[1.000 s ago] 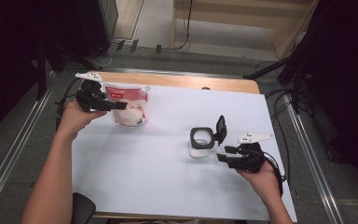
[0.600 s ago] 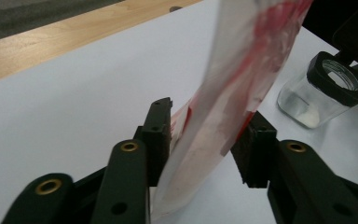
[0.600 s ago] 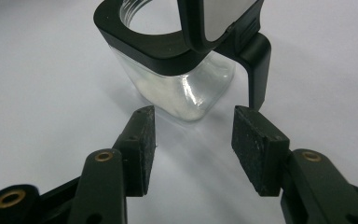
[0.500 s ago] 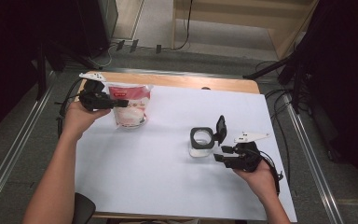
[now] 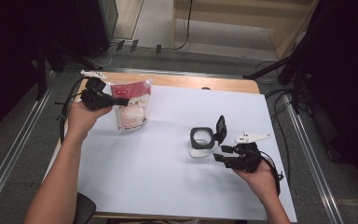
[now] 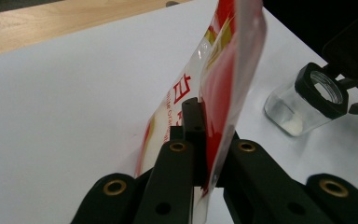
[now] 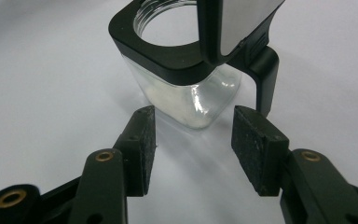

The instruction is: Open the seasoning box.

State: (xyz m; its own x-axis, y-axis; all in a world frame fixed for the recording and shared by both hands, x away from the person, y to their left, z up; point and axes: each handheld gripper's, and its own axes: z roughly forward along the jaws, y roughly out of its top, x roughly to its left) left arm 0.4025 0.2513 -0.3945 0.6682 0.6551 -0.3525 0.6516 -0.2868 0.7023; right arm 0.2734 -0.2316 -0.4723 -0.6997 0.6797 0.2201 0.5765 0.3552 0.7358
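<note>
Pouch (image 6: pixel 223 60), red and white, soft plastic film, pinched at one side seam by left gripper (image 6: pixel 198 135); jaws just closed flat on the film, thin wall between the pads. Standing upright near far left corner of surface (image 5: pixel 168 186), also seen from above (image 5: pixel 131 105) with left gripper (image 5: pixel 116 101) level at its left flank. Clear lower window showing pale loose contents. Judged light to moderate, weight low in the bag; limp, likely to sag or fold away from the pinch, and glossy enough to slip. Best hold: flat sealed seam or top band, not the bulging belly. Best tipped slowly, since loose fill shifts at once.

Jar (image 7: pixel 186 79), clear, square-sided, black collar, flip lid (image 7: pixel 235 23) hinged up and open. Standing right of centre on surface, well apart from pouch; from above (image 5: pixel 200 142). Judged rigid, smooth, possibly glass, so fragile and easily toppled with lid raised. Best hold: across two flat walls below collar.

Right gripper (image 7: pixel 193 149) half open, empty, pads just short of jar, not touching; from above (image 5: pixel 221 156).
</note>
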